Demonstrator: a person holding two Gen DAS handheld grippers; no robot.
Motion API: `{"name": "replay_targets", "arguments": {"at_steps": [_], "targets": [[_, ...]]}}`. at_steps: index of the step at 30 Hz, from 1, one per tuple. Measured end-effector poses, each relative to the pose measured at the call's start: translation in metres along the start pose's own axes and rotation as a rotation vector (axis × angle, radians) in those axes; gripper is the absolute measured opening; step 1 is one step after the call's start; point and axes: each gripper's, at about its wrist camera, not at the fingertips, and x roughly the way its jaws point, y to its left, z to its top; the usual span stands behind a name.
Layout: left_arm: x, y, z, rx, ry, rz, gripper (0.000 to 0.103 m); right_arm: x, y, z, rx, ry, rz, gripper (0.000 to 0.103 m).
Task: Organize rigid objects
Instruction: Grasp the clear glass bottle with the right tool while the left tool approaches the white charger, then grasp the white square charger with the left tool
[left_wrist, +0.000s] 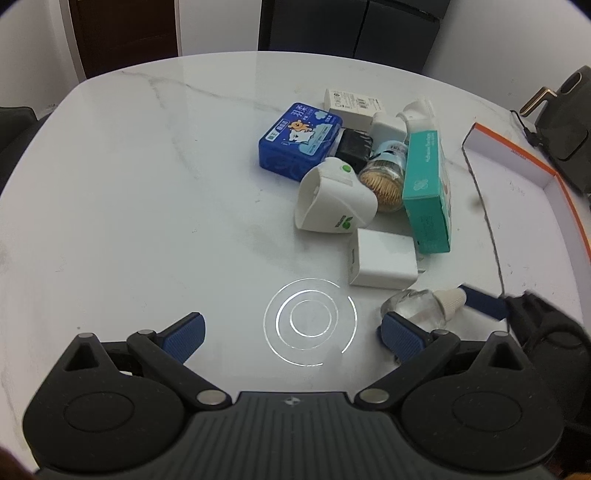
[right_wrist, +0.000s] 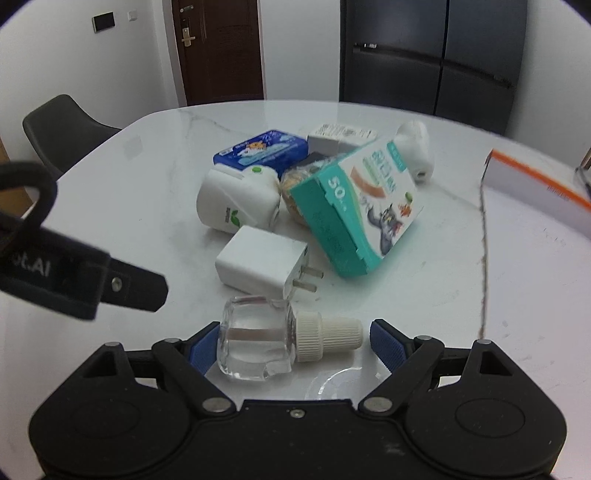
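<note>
A clear glass bottle with a white ribbed cap (right_wrist: 269, 341) lies on its side between the open fingers of my right gripper (right_wrist: 291, 343), close to the left pad; contact is unclear. It also shows in the left wrist view (left_wrist: 424, 304). Behind it lies a white plug adapter (right_wrist: 262, 264) (left_wrist: 382, 264), a white plug-in device with a green dot (right_wrist: 236, 199) (left_wrist: 334, 197), a teal carton (right_wrist: 351, 206) (left_wrist: 426, 192), a blue tin (right_wrist: 262, 151) (left_wrist: 299, 140) and a toothpick jar (left_wrist: 382, 181). My left gripper (left_wrist: 291, 334) is open and empty over bare table.
An orange-edged white box (left_wrist: 517, 162) (right_wrist: 535, 188) sits at the right, with a thin cord (right_wrist: 484, 254) trailing across the marble table (left_wrist: 129, 203). A dark chair (right_wrist: 62, 125) stands at the left edge. The left gripper's body (right_wrist: 74, 280) reaches in from the left.
</note>
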Motion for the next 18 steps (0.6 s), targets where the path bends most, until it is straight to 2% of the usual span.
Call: {"name": "replay_targets", "arguments": {"at_steps": [2,5,10,13,18], "targets": [[0.001,-0.003,0.002,0.011,-0.007,-0.018,0.103,-0.003,-0.002,0.0,0.005,-0.012,0.019,0.093],[0.005,-0.01,0.006,0.031,-0.011,-0.026,0.103,-0.007,-0.004,0.0,0.015,-0.003,0.011,0.093],[0.012,-0.027,0.015,0.054,-0.045,-0.039,0.103,-0.03,-0.014,-0.004,0.041,-0.016,-0.053,0.093],[0.021,-0.044,0.019,0.094,-0.081,-0.016,0.103,-0.047,-0.024,-0.008,0.059,-0.031,-0.083,0.093],[0.043,-0.069,0.021,0.145,-0.09,0.028,0.103,-0.074,-0.042,-0.013,0.103,-0.045,-0.113,0.093]]}}
